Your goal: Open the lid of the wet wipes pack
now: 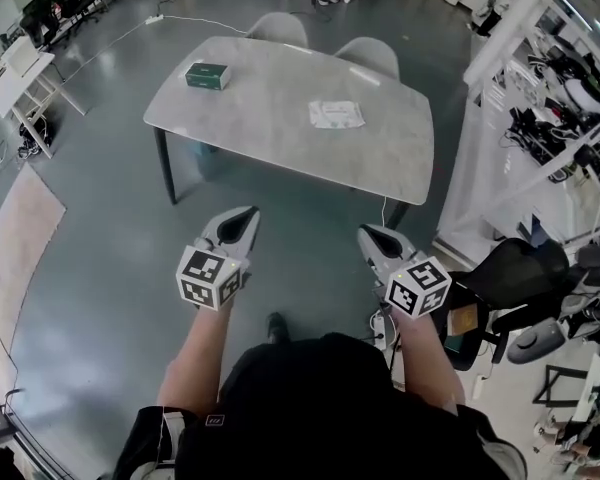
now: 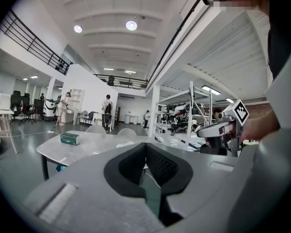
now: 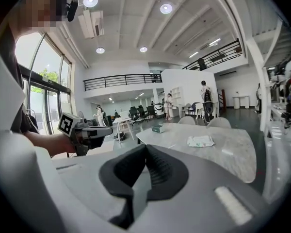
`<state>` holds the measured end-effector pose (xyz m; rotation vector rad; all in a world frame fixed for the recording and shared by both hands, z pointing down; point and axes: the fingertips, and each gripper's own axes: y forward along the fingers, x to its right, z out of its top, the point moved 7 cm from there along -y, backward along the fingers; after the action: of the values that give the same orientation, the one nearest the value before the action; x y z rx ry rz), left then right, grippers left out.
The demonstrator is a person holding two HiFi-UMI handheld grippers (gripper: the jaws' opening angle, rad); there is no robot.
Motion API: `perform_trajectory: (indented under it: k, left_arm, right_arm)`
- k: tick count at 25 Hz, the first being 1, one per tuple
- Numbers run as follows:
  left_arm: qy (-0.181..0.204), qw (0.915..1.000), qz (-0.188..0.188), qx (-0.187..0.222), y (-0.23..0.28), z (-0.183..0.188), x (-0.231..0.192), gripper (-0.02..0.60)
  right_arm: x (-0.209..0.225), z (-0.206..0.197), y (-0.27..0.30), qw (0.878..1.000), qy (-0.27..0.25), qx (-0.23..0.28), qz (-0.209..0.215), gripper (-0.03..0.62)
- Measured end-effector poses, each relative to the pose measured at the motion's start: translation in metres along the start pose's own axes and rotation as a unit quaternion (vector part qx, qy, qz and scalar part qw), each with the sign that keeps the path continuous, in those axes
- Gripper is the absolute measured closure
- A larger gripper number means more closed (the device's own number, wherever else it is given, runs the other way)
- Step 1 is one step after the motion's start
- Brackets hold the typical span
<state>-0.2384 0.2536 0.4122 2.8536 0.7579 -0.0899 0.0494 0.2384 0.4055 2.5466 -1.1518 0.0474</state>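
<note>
Lying well ahead of the left gripper [image 1: 248, 211], whose jaws meet on nothing, a green box [image 1: 207, 75] sits near the table's [image 1: 270, 133] far left corner. The wet wipes pack [image 1: 336, 114] lies flat ahead of the right gripper [image 1: 365, 231], its jaws likewise together and empty. Bare floor [image 1: 292, 196] separates both grippers from the table's near edge.

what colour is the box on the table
The box is dark green; the head view shows it best.

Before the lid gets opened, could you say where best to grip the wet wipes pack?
Probably its near edge, coming down from above: the wet wipes pack lies flat on the table, so only thin sides offer purchase.
</note>
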Motion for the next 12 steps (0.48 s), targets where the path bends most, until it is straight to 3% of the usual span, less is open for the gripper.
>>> perform_trajectory:
  k: [12]
  left_arm:
    - [-0.002, 0.9999, 0.014, 0.006, 0.011, 0.015, -0.035, 0.572]
  right_arm:
    - [0.015, 0.017, 0.035, 1.0, 0.002, 0.007, -0.001, 0.592]
